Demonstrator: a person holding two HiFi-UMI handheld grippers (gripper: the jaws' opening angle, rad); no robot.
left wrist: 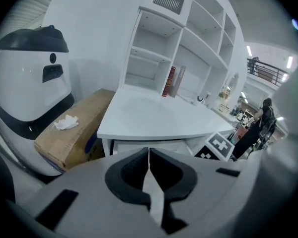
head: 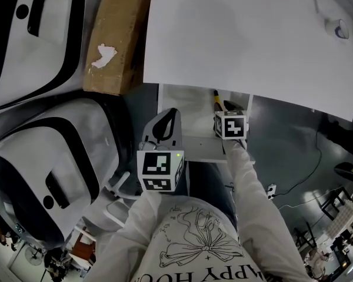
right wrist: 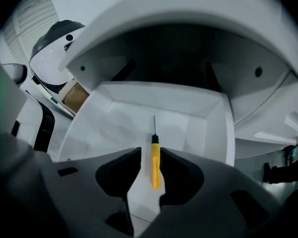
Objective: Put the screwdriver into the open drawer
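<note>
Two grippers show here, and only the right gripper (right wrist: 152,155) is doing the work. It points steeply down into the open drawer (right wrist: 211,128) under the white bench (head: 241,34). Its fingers (right wrist: 116,175) stand apart. The yellow-handled screwdriver (right wrist: 155,162) lies in the gap between them, its thin shaft pointing toward the back of the drawer. There is a clear gap on the left of the handle. The right side runs close to the finger, but the pads do not seem to press on it. By the look of it, the screwdriver rests on the drawer floor, roughly in the middle of the compartment, though whether it has fully settled is hard to say.

The left gripper (left wrist: 149,157) hangs in front of the bench, away from the drawer. Its fingers (left wrist: 126,175) are together with nothing between them.

I judge this to be the release step, with the placing itself as good as done. The next move calls for lifting the right gripper straight up and out with its fingers kept wide. That way neither pad catches the handle and drags it along, and the gripper stays clear of the underside of the bench.
</note>
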